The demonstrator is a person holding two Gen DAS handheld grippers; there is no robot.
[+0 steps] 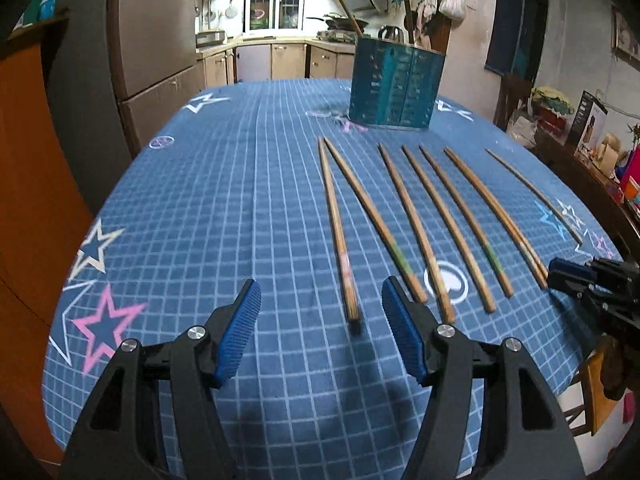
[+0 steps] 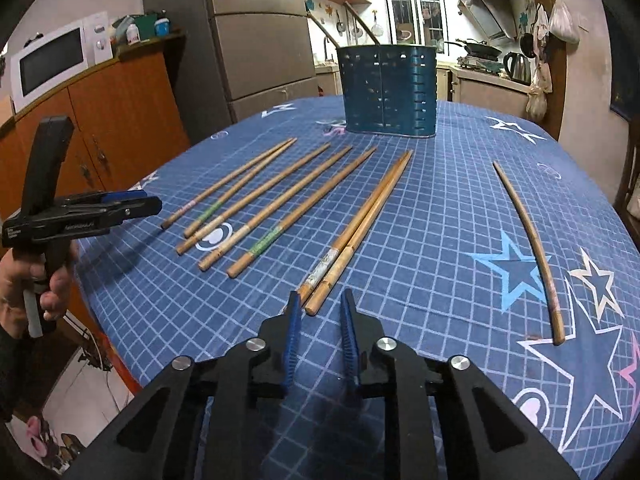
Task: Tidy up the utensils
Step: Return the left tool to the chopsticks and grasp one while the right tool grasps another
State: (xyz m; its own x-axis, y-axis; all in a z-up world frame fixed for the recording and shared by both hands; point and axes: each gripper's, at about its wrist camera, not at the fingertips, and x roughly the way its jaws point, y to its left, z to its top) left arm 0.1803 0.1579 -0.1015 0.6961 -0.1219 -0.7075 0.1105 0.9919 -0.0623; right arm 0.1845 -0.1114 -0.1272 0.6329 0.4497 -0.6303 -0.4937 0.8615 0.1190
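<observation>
your left tool (image 1: 320, 312) is spread wide with nothing between its blue pads, hovering just above the near end of the leftmost chopstick (image 1: 338, 232). your right tool (image 2: 320, 312) is partly open too, holding nothing, its tips right at the near ends of a touching pair of chopsticks (image 2: 356, 232). the rest of the chopsticks (image 2: 256, 200) lie in a loose row on the blue grid-patterned surface (image 2: 420, 240), and one curved chopstick (image 2: 532, 244) sits well apart on the right. the teal utensil holder (image 2: 386, 90) stands upright beyond their far tips, with a couple of sticks poking out. fridge (image 2: 260, 32) and kitchen counters sit behind.
</observation>
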